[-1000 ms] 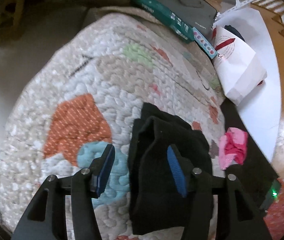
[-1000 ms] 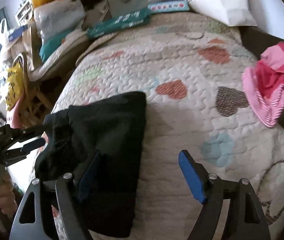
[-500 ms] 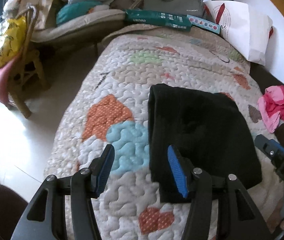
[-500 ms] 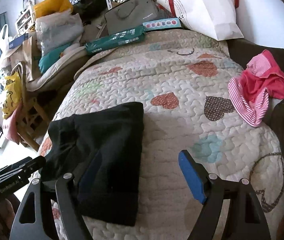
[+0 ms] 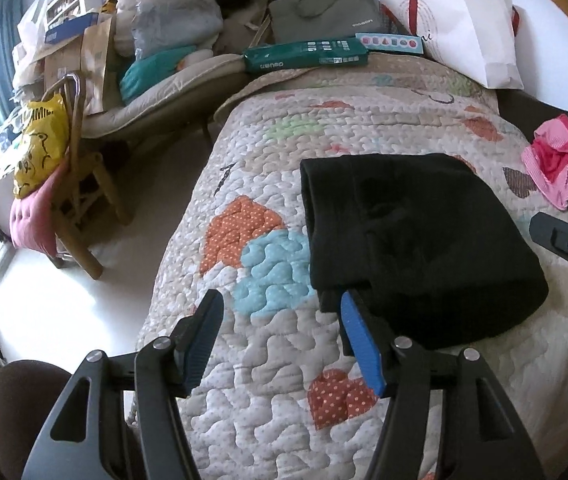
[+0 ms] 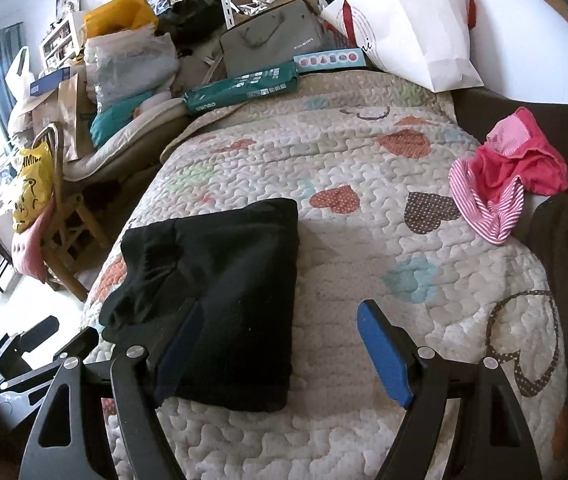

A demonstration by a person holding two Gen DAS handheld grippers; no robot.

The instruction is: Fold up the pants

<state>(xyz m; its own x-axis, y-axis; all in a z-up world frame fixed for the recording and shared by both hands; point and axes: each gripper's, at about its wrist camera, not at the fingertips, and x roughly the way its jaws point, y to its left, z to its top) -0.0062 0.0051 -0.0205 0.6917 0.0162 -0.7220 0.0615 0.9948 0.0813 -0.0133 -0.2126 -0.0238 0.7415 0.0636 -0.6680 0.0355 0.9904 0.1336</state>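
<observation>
One pair of black pants (image 5: pixel 415 240), folded into a thick rectangular stack, lies flat on the quilt (image 5: pixel 268 364). In the left wrist view it sits ahead and to the right of the jaws; in the right wrist view it sits ahead and to the left, its near edge passing behind the left blue pad.

Two grippers. Left gripper (image 5: pixel 284 340): jaws wide apart, nothing between them, only quilt showing in the gap; its right pad stands before the near corner of the pants. Right gripper (image 6: pixel 280 344): jaws wide apart, nothing held, bare quilt between them.

One quilt, cream, printed with hearts in orange, light blue, brown and green, covering the bed.

One pink garment (image 6: pixel 507 176), crumpled, part plain and part striped, far ahead and right of the right jaws, well apart from the pants.

One white bag (image 6: pixel 407 24), one green box (image 6: pixel 244 88) and one grey case (image 6: pixel 272 40) beyond the far end of the quilt.

One wooden chair (image 5: pixel 80 208) on the floor, left of the left jaws, with one yellow bag (image 5: pixel 40 144) on it.
</observation>
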